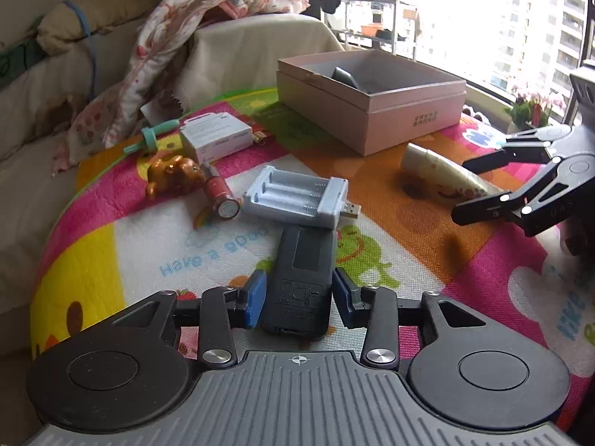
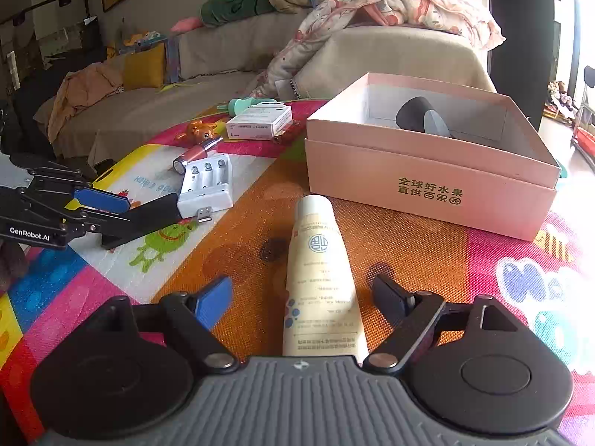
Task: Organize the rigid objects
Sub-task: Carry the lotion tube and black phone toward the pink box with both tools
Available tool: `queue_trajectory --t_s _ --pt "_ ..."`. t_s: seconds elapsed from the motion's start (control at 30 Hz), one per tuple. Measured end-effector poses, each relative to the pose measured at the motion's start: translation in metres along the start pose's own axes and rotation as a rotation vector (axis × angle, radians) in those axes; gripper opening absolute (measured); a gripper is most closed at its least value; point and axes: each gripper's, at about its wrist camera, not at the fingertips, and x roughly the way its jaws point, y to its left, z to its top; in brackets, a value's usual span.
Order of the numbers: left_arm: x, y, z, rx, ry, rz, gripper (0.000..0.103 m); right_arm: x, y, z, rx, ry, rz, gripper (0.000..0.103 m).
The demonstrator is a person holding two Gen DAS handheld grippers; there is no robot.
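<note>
Your left gripper (image 1: pixel 298 293) fingers flank the black remote (image 1: pixel 300 278), not pressing; your right gripper (image 2: pixel 303 297) fingers stand wide around the cream tube (image 2: pixel 319 278).

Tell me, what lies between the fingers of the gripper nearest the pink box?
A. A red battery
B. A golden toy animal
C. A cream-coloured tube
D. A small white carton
C: in the right wrist view the cream-coloured tube lies flat on the mat between the open fingers of the right gripper, neither pad touching it, with the pink box just beyond.
</note>
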Motion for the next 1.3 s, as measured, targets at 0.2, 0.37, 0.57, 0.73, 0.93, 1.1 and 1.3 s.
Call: queue_trajectory --t_s 0.2,0.37,0.57,0.73,0.93,1.1,1.3 --pt "0.008 -0.007 0.005 -0.02 0.001 0.007 0.043 0.002 0.001 0.003 0.01 0.004 -0.004 0.085" --pt "0.005 -0.017 0.003 0.002 -0.018 0.038 0.043 0.017 0.0 0.017 -0.013 0.012 -0.066 0.057" --pt "-0.008 -0.05 0.001 0.099 -0.005 -0.051 0.043 -0.008 0.016 0.012 -0.167 0.0 -0.08 0.036" --pt "-0.028 -0.072 0.025 0.124 -0.069 -0.123 0.043 -0.056 0.011 0.009 -0.159 -0.06 -0.041 0.006" --pt "-0.042 -0.073 0.064 0.121 -0.161 -0.098 0.043 -0.104 -0.006 0.025 -0.16 -0.202 -0.103 0.007" --pt "-0.04 -0.066 0.06 0.077 -0.151 -0.09 0.043 -0.085 -0.011 0.012 -0.126 -0.11 -0.015 0.035" --pt "-0.025 -0.058 0.045 0.044 -0.092 -0.115 0.043 -0.034 0.002 -0.002 -0.174 0.003 0.037 0.04"
